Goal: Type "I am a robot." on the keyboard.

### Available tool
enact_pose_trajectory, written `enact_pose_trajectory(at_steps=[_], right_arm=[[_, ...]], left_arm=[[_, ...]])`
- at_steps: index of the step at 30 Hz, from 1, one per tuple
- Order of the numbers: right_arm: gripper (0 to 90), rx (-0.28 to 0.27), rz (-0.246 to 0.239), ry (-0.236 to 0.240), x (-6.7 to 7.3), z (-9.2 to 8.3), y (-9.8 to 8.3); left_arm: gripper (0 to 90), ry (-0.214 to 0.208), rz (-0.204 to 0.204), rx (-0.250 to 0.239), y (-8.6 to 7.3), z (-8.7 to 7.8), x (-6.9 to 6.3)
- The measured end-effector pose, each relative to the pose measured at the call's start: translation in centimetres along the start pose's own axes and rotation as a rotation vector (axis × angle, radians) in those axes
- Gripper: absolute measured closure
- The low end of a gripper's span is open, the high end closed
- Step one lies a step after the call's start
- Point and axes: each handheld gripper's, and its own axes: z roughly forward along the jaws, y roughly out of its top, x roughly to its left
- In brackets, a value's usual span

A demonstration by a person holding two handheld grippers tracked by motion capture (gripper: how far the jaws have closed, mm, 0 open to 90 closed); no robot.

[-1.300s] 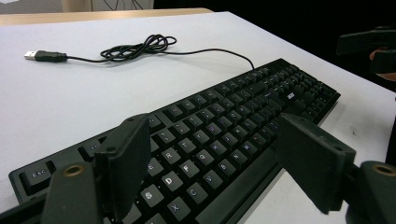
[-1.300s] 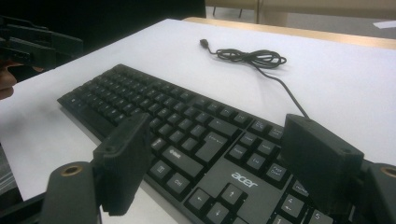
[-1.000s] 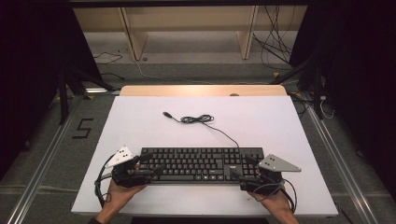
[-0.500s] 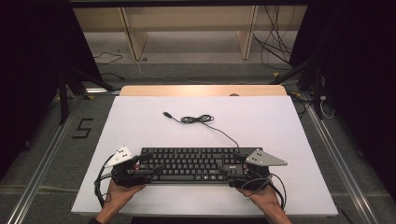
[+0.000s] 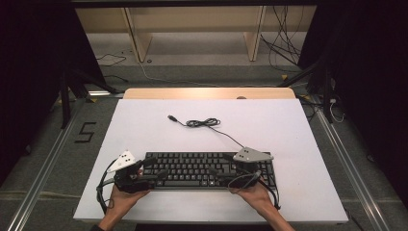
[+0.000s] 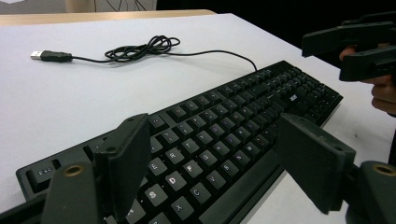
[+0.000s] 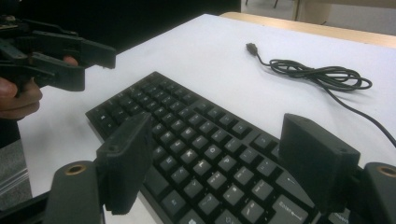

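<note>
A black keyboard (image 5: 192,169) lies along the white table's front, and its cable (image 5: 204,123) coils behind it and ends in a USB plug (image 5: 171,117). My left gripper (image 5: 155,167) is open over the keyboard's left end; its jaws stand wide apart above the keys (image 6: 243,107), one on each side of the keyboard's width. My right gripper (image 5: 219,164) is open too and hovers over the right half of the keys (image 7: 187,126). In each gripper view the other gripper shows farther off: the right gripper (image 6: 355,42) and the left gripper (image 7: 56,56).
The white table (image 5: 288,134) has bare surface behind and beside the keyboard. A wooden strip (image 5: 207,93) runs along its back edge. Beyond it are a wooden shelf frame (image 5: 139,38) and loose floor cables (image 5: 284,53). A "5" mark (image 5: 85,132) is on the floor at left.
My right gripper has moved left from the keyboard's right end to above its right half. The left gripper and the keyboard have stayed put.
</note>
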Motion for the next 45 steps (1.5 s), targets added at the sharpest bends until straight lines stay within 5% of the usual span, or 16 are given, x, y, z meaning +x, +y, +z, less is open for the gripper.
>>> enact_pose_trajectory(at_steps=[6, 18, 27, 45], right_arm=[[31.8, 0.025, 0.012, 0.001, -0.1, 1.3, 0.6], [68.1, 0.118, 0.017, 0.003, -0.1, 4.4, 1.1], [85.7, 0.178, 0.012, 0.024, 0.4, 6.6, 1.2], [90.0, 0.252, 0.025, -0.002, 0.6, 9.2, 0.8]], left_arm=[[26.1, 0.003, -0.001, -0.002, 0.0, -0.1, 0.0], [26.0, 0.008, -0.006, 0.000, 0.0, -0.2, 0.0], [26.1, 0.012, -0.010, 0.007, 0.0, -0.2, 0.1], [26.1, 0.015, -0.014, 0.006, 0.0, -0.2, 0.0]])
